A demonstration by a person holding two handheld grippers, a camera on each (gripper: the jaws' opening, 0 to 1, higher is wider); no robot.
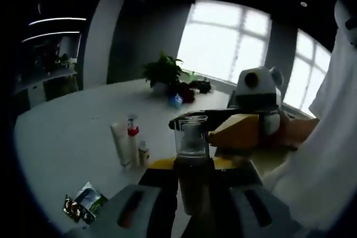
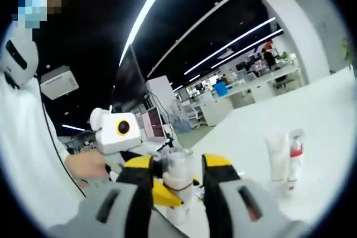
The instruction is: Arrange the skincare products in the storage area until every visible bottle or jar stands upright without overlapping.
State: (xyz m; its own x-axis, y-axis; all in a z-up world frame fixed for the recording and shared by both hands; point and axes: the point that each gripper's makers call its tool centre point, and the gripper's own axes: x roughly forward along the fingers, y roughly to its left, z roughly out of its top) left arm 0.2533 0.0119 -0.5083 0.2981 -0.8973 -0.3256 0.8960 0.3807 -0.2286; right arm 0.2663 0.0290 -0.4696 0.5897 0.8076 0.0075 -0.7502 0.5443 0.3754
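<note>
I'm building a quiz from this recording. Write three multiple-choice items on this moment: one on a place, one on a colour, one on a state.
1. Where is the bottle with the clear cap?
A. Lying on the table
B. Held up between both grippers
C. Beside the plant

2. What colour is the collar of the spray bottle?
A. Red
B. Blue
C. Green

3. How does the white tube stand on the table?
A. Flat on its side
B. Upright
C. Propped on the foil sachet

Key: 1 B, the left gripper and right gripper both close on it above the table; 2 A, a red band sits under its nozzle; 3 B, it stands on end beside the spray bottle.
</note>
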